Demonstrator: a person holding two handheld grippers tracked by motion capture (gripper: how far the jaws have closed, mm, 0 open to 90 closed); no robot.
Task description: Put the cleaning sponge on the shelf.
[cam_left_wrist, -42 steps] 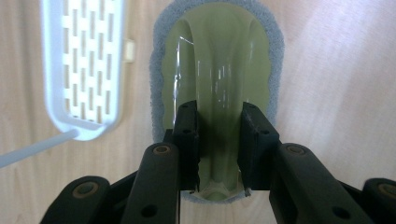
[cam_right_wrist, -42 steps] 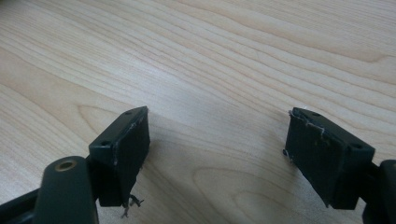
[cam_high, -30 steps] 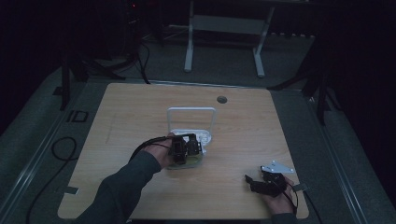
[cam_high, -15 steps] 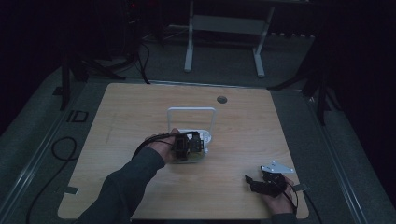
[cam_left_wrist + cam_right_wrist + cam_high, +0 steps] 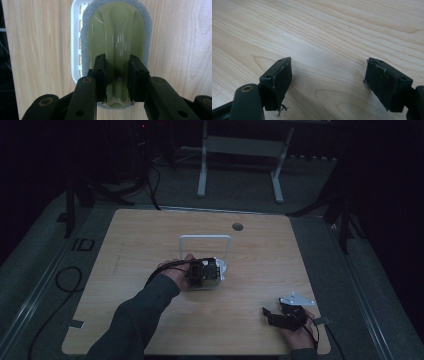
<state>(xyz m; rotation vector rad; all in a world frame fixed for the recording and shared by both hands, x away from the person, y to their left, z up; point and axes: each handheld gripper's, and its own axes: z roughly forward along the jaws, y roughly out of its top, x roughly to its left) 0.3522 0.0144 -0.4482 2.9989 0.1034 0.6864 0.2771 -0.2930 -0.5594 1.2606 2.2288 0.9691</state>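
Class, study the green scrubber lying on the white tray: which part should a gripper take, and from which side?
Grip the scrubber's raised central ridge, from directly above. It is narrow enough for two jaws, while the grey pad rim is broad and flat on the white tray. The left gripper straddles that ridge this way.

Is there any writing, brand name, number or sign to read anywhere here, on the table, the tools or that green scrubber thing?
None can be read.
Yellow-green plastic scrubber with grey sponge edge, clamped by the left gripper: no print.
White slotted plastic tray: no label.
Light wooden table under the open right gripper: bare grain.
Dark outline mark on the floor beside the table: too dim to read.
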